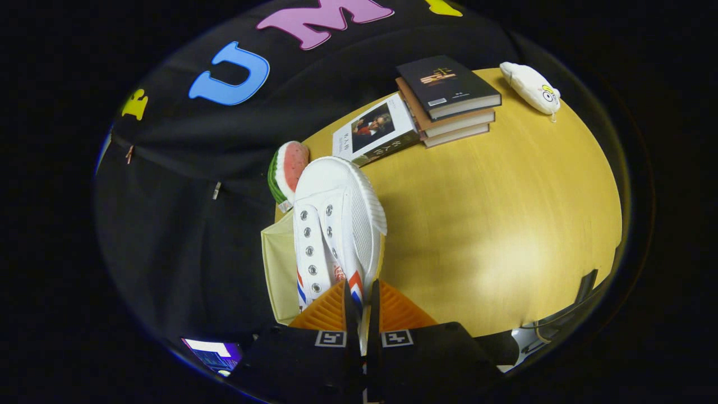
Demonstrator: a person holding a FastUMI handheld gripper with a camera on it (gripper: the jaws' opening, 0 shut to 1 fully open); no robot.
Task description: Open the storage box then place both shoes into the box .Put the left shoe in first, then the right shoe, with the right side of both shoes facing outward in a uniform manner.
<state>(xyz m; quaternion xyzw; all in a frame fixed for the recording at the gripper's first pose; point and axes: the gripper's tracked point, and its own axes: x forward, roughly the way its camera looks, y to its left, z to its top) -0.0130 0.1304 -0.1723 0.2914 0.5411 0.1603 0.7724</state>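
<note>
A white canvas shoe (336, 230) with metal eyelets and red and blue stripes hangs from my gripper (359, 300), toe pointing away from me. Both fingers are shut on the thin side wall of the shoe near its heel. The shoe is held above the wooden table (493, 224), with its left part over a pale beige storage box (277, 269) that sits just left of the fingers. Only one wall of the box is visible; the shoe hides the rest.
A watermelon-slice plush (289, 168) lies just beyond the shoe's toe. Farther off are a book with a portrait cover (373, 130), a stack of dark books (449, 101) and a white soft pouch (530, 87). A lit screen (210, 353) glows near me on the left.
</note>
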